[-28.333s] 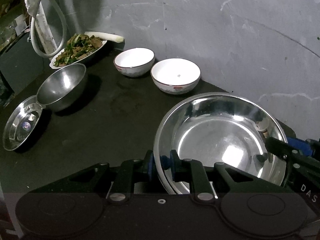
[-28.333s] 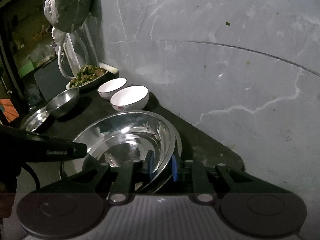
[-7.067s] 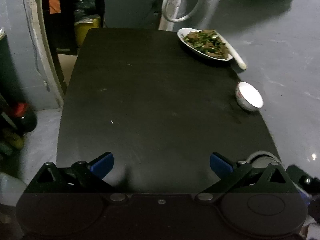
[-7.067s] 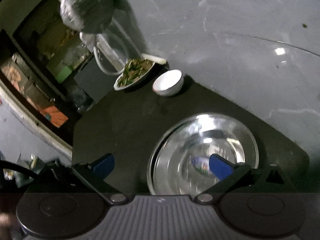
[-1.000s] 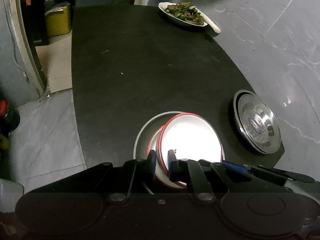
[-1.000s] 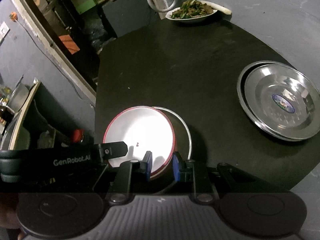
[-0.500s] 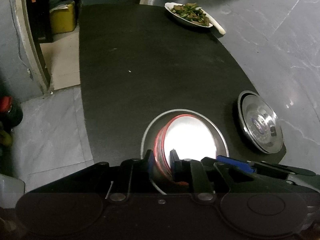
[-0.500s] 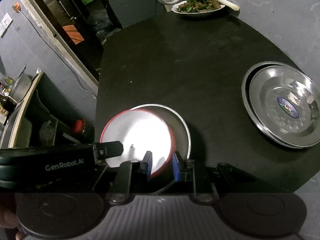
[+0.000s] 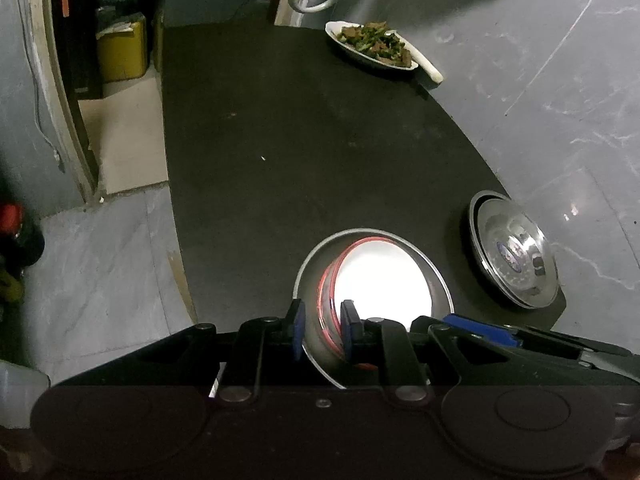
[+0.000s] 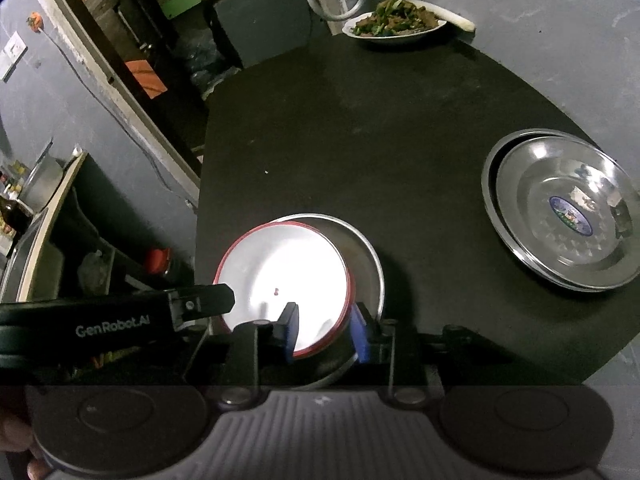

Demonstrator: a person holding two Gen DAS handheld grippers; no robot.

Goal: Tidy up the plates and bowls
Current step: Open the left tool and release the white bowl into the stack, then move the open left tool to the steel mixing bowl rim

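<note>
between the left gripper (image 9: 322,330) pads: near rim of red-rimmed white bowls (image 9: 380,284), jaws narrow, pads apparently off it. right gripper (image 10: 324,332) jaws opening, same rim between them, blue pads just clear. bowls nested inside steel bowl (image 10: 366,264) at near edge of black table (image 10: 380,120). stacked steel plates (image 10: 560,208) well apart at right. dish of stir-fried greens (image 10: 396,20) at far edge.

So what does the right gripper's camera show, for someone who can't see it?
The right gripper is opening around the rim of white bowls nested in a steel bowl on a black table. Stacked steel plates sit right; a food dish lies far back.
</note>
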